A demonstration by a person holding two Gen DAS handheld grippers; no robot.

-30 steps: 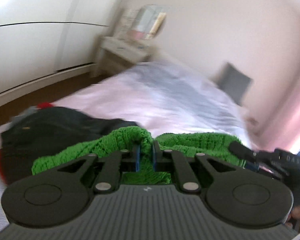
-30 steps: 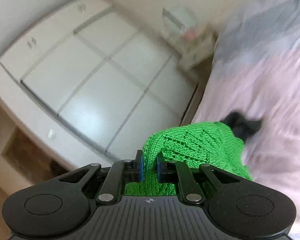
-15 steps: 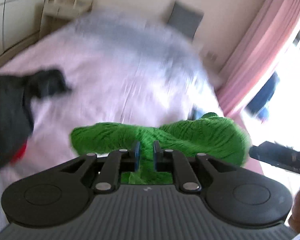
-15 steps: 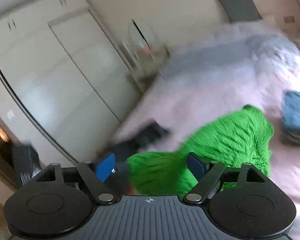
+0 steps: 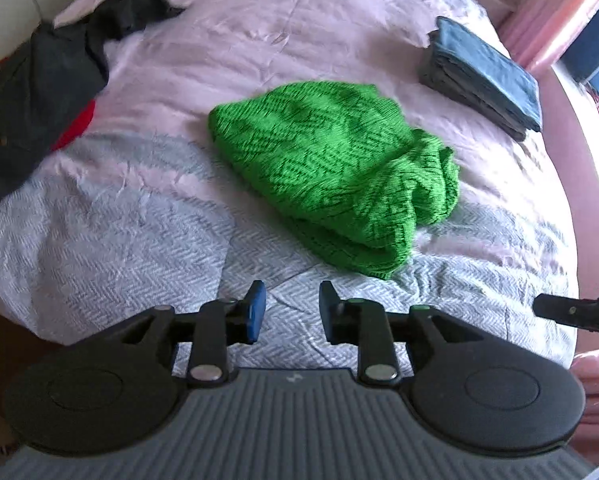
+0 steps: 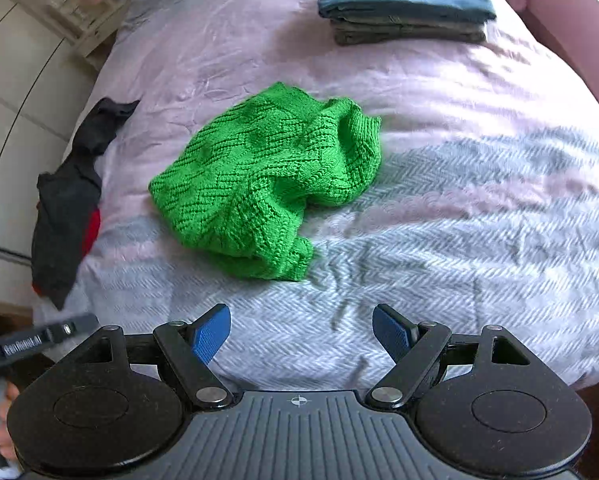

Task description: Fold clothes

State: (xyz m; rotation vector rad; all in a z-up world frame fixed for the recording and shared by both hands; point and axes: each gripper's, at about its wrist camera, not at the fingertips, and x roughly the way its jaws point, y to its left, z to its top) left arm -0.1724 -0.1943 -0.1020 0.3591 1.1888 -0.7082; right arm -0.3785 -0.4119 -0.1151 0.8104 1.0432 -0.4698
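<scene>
A bright green knitted sweater lies crumpled in a heap in the middle of the bed; the right wrist view shows the green sweater too. My left gripper hovers open above the bed's near edge, short of the sweater, nothing between its blue pads. My right gripper is open wide, also above the near edge and apart from the sweater. A stack of folded blue and grey clothes sits at the far right of the bed, also seen as the folded stack from the right.
A pile of dark clothes with some red lies on the bed's left side, the same dark pile showing in the right view. White wardrobe doors and a small side table stand left. Pink curtain at right.
Both grippers have let go of the green sweater, which dropped onto the bed. The right opened first, then the left; both have pulled back toward the bed's near edge.
</scene>
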